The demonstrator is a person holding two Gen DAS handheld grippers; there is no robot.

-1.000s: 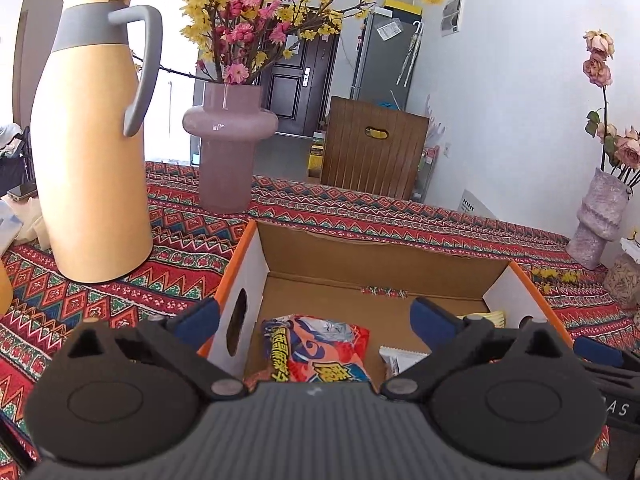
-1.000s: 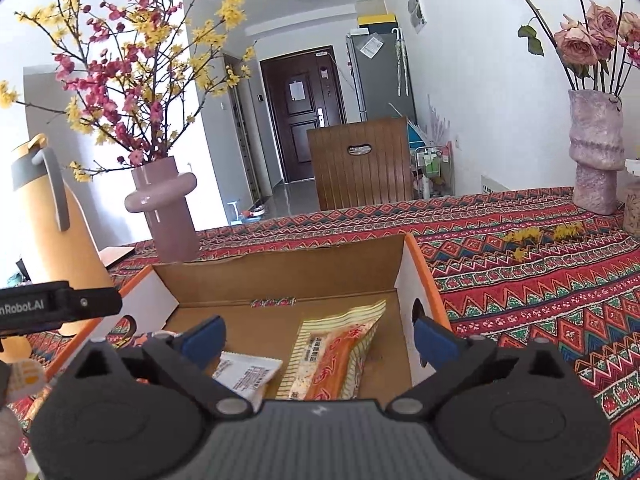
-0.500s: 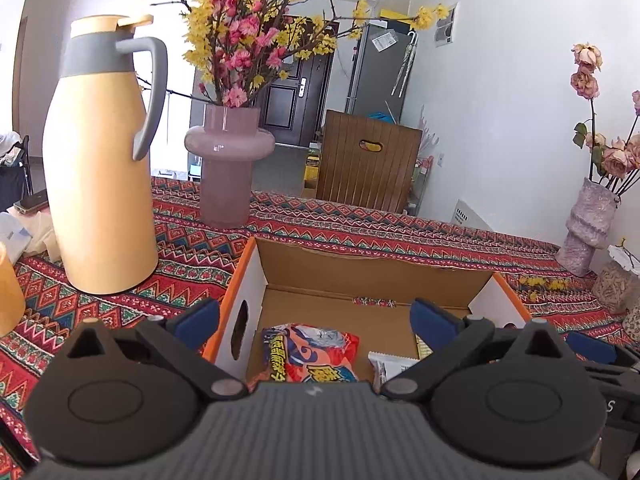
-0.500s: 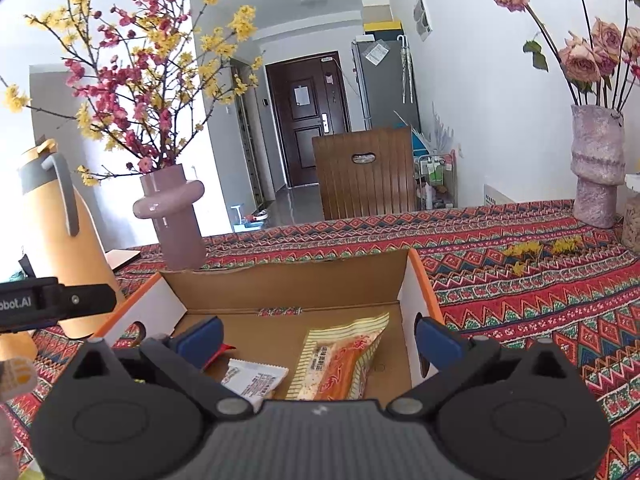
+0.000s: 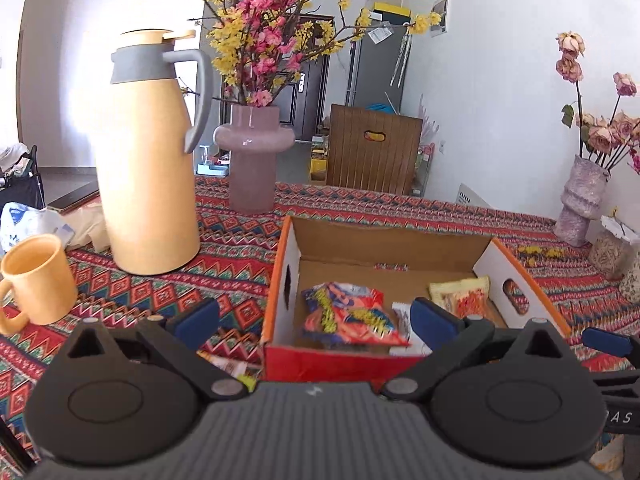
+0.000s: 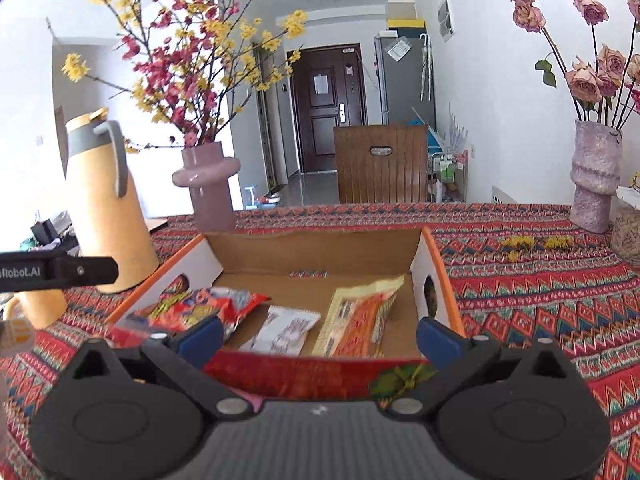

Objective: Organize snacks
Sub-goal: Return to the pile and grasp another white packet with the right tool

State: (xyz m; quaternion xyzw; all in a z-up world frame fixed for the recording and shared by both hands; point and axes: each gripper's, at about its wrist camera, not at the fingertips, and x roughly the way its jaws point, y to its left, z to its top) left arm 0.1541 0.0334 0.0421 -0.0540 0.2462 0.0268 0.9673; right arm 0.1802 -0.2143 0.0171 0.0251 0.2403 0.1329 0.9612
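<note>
An open cardboard box (image 5: 384, 246) with orange rims and a red front wall (image 6: 320, 376) sits on the patterned tablecloth. Inside lie a red and blue snack bag (image 5: 348, 316) (image 6: 192, 308), a small white packet (image 6: 286, 328) (image 5: 402, 314) and a yellow and orange packet (image 6: 362, 316) (image 5: 464, 296). My left gripper (image 5: 316, 316) is open and empty, just before the box's front left corner. My right gripper (image 6: 318, 334) is open and empty, over the box's front wall. Another packet (image 5: 230, 366) lies on the cloth left of the box.
A tall yellow thermos jug (image 5: 148, 152) and a yellow mug (image 5: 34, 280) stand left of the box. A mauve vase with blossom branches (image 5: 254, 164) stands behind. A second vase with roses (image 6: 594, 176) and jars (image 5: 612, 256) stand at the right.
Both grippers have pulled back from the box and risen. The box's red front wall and the mug now show. Both stay open and empty.
</note>
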